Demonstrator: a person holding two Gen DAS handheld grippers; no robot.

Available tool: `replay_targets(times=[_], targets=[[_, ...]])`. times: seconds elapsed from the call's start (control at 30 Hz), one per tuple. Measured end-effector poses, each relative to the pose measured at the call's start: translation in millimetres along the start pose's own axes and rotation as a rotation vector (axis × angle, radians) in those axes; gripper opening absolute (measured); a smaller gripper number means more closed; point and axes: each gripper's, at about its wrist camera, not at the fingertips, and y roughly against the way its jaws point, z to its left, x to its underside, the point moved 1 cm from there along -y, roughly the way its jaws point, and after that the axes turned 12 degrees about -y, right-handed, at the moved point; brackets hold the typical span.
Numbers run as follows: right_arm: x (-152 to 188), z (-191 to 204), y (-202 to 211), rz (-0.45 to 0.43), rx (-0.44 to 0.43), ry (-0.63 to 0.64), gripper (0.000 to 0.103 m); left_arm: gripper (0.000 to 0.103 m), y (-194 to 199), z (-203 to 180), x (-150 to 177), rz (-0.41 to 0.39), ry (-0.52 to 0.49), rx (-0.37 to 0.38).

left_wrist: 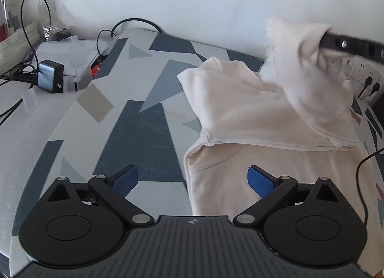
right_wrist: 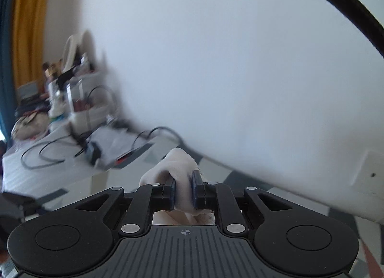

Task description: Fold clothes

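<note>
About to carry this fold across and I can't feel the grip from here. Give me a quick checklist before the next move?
1. Right gripper clamped on the cream garment: ok.
2. Lifted part clear of the bed: ok.
3. Left gripper open and empty: ok.
4. Rest of garment lying flat: ok, mostly.
5. Black cable trailing over the garment's right edge: not ok.
6. How much cloth is between the right pads: cannot tell.
</note>
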Motion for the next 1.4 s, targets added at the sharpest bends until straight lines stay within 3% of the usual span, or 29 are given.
replay_targets(times=[0.07, 0.13, 0.2, 0.27, 0.43, 0.6, 0.73, 0.87, 0.93, 0.97, 1.0, 1.03, 1.07, 1.1, 1.17, 1.4], targets=[[15, 13, -14, 0.071, -0.018, 0.017, 0.014, 0.099, 5, 6, 1, -0.008, -0.005, 0.000], [26, 18, -21, 0.118, 0.033, 0.009, 0.020, 0.099, 6, 9, -1, -0.016, -0.008, 0.011], [32, 21, -11, 0.096, 0.092, -0.028, 0.030, 0.099, 7, 11, -3, -0.025, -0.013, 0.021], [30, 8, 7, 0.031, 0.108, -0.121, 0.054, 0.099, 6, 9, -8, -0.035, -0.035, 0.029], [26, -63, 58, -0.063, 0.218, -0.289, 0.055, 0.099, -3, -9, -29, -0.071, -0.142, 0.070], [51, -121, 89, -0.061, 0.362, -0.430, 0.053, 0.099, -26, -41, -58, -0.090, -0.273, 0.082], [67, -153, 97, -0.049, 0.439, -0.535, 0.052, 0.099, -39, -63, -87, -0.136, -0.343, 0.065], [69, -178, 92, -0.057, 0.443, -0.625, 0.052, 0.099, -48, -76, -98, -0.126, -0.360, 0.050], [65, -188, 80, -0.049, 0.434, -0.659, 0.058, 0.092, -53, -82, -104, -0.121, -0.369, 0.043], [63, -193, 73, -0.041, 0.430, -0.679, 0.063, 0.071, -55, -86, -107, -0.118, -0.374, 0.039], [62, -200, 64, -0.031, 0.427, -0.710, 0.063, 0.060, -57, -89, -110, -0.116, -0.378, 0.036], [61, -207, 56, -0.021, 0.423, -0.741, 0.063, 0.053, -60, -92, -113, -0.114, -0.382, 0.032], [60, -214, 47, -0.011, 0.420, -0.772, 0.060, 0.036, -60, -94, -115, -0.113, -0.376, 0.030], [59, -221, 39, -0.001, 0.417, -0.802, 0.054, 0.029, -55, -90, -116, -0.116, -0.341, 0.031], [60, -232, 28, 0.021, 0.432, -0.838, 0.003, 0.016, -44, -81, -118, -0.131, -0.274, 0.026], [54, -236, 26, -0.092, 0.406, -0.808, 0.003, 0.016, -5, -37, -130, -0.182, -0.031, -0.019]])
